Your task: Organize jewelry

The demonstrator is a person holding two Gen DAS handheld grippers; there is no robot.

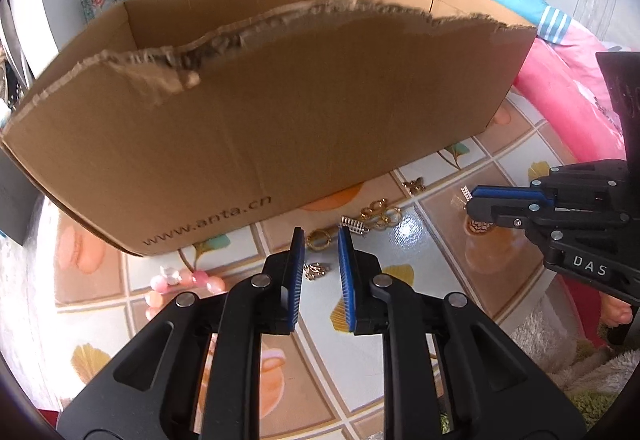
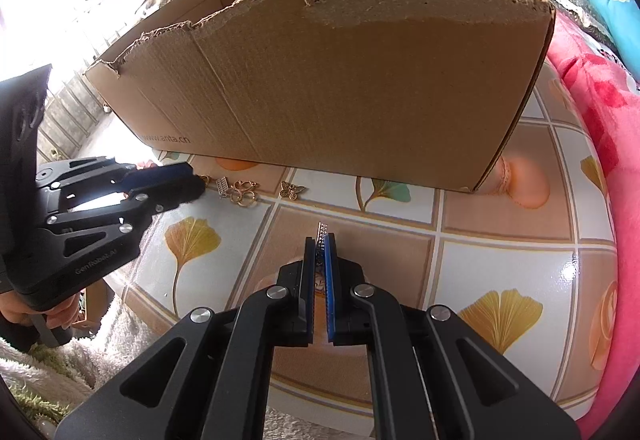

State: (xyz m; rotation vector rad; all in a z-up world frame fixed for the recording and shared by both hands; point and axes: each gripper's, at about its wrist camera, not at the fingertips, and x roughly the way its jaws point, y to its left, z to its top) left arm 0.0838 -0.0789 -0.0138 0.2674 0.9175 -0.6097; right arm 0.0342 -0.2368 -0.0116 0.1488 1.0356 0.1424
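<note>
Clamping a small silver ladder-like piece (image 2: pixel 321 230) mid-frame, our right tool (image 2: pixel 319 240) hangs over the counter (image 2: pixel 500 260); our left tool (image 1: pixel 321 236) stands apart above gold jewelry (image 1: pixel 378 214), the torn cardboard box (image 1: pixel 280 112) blocking behind.

A plain brown corrugated cardboard box (image 1: pixel 280 112) is marked with dark lettering. The glossy tablecloth (image 2: pixel 500 264) is patterned in white and tan squares — yellow and green ginkgo leaves printed across it. Gold-coloured metal jewellery pieces (image 1: pixel 380 214) are seen — beside them pink beads (image 1: pixel 200 280).
</note>
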